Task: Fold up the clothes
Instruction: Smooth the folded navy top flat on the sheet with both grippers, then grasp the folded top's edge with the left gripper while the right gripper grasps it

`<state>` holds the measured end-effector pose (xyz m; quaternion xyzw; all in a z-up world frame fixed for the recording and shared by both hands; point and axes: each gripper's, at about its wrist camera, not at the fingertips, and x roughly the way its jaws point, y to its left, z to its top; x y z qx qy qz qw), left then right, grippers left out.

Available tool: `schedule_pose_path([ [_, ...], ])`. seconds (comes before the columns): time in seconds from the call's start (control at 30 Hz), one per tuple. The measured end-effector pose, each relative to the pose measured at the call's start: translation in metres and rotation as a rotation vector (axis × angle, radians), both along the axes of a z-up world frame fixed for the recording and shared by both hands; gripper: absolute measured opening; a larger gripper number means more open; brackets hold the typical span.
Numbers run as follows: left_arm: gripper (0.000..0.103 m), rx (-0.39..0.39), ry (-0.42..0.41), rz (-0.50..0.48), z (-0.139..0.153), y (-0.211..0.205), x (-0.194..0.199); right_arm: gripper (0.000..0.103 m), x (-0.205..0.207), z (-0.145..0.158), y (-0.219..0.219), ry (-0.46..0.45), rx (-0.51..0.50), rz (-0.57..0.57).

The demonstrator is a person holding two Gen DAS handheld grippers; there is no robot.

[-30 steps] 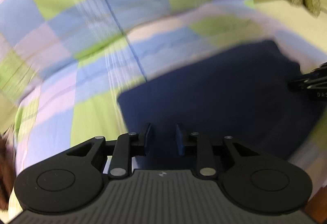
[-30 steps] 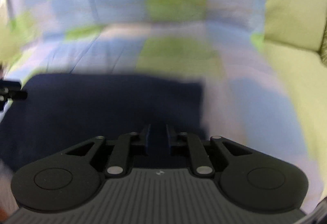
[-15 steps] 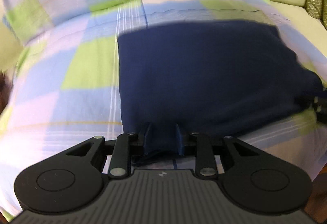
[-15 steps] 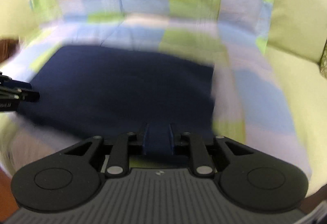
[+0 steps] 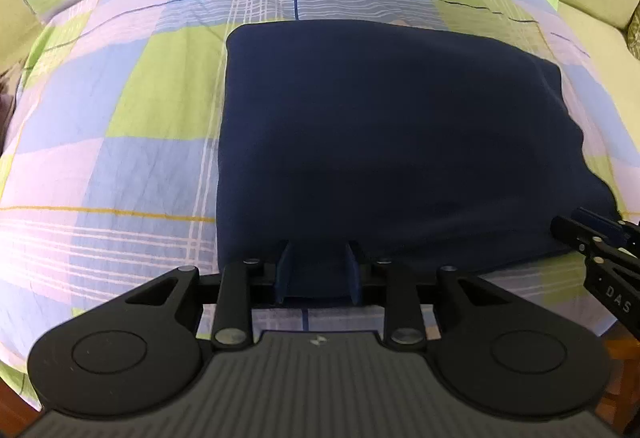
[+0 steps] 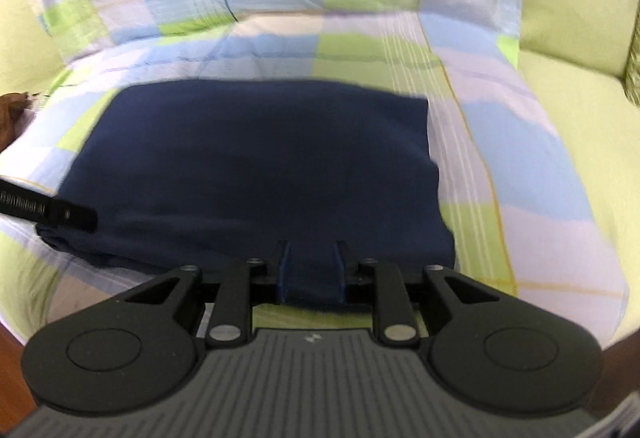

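Observation:
A navy blue garment (image 5: 384,134) lies folded into a rectangle on the checked bedspread; it also shows in the right wrist view (image 6: 256,166). My left gripper (image 5: 318,258) has its jaws around the garment's near left edge, with cloth between them. My right gripper (image 6: 310,258) holds the near right edge the same way, with cloth between its jaws. The right gripper also shows at the right edge of the left wrist view (image 5: 592,234). The left gripper shows at the left edge of the right wrist view (image 6: 52,214).
The bedspread (image 5: 112,110) is checked in green, blue and lilac and covers a sofa seat and backrest. Plain green sofa cushions (image 6: 576,22) lie to the right. A patterned pillow (image 5: 634,26) sits at the far right. The seat's front edge runs just below both grippers.
Both grippers have pulled back toward the near edge of the seat with the garment's edge, laying the cloth down flat. The garment now lies as a smooth rectangle in front of them.

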<state>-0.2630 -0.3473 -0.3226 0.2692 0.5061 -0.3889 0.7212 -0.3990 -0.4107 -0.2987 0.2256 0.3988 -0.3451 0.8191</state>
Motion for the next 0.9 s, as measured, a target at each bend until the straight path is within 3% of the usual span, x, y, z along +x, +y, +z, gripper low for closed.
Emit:
schedule_pose_path([
  [0.23,0.037,0.0,0.005,0.008,0.0,0.002,0.0,0.019,0.002,0.004,0.003,-0.04,-0.046,-0.004],
  [0.43,0.038,-0.001,-0.021,0.005,-0.003,0.002,-0.007,0.02,0.0,-0.016,0.013,0.005,0.008,0.009],
  [0.6,0.04,-0.036,-0.052,-0.021,-0.009,0.01,-0.023,0.02,-0.006,-0.004,0.013,-0.031,-0.012,0.004],
  [0.77,0.041,-0.062,-0.07,-0.033,-0.014,0.021,-0.03,0.024,-0.011,-0.02,0.009,0.009,0.011,0.04],
  [0.9,0.044,-0.037,-0.036,-0.006,-0.002,0.047,-0.024,0.025,-0.011,0.0,0.015,-0.016,-0.029,0.103],
])
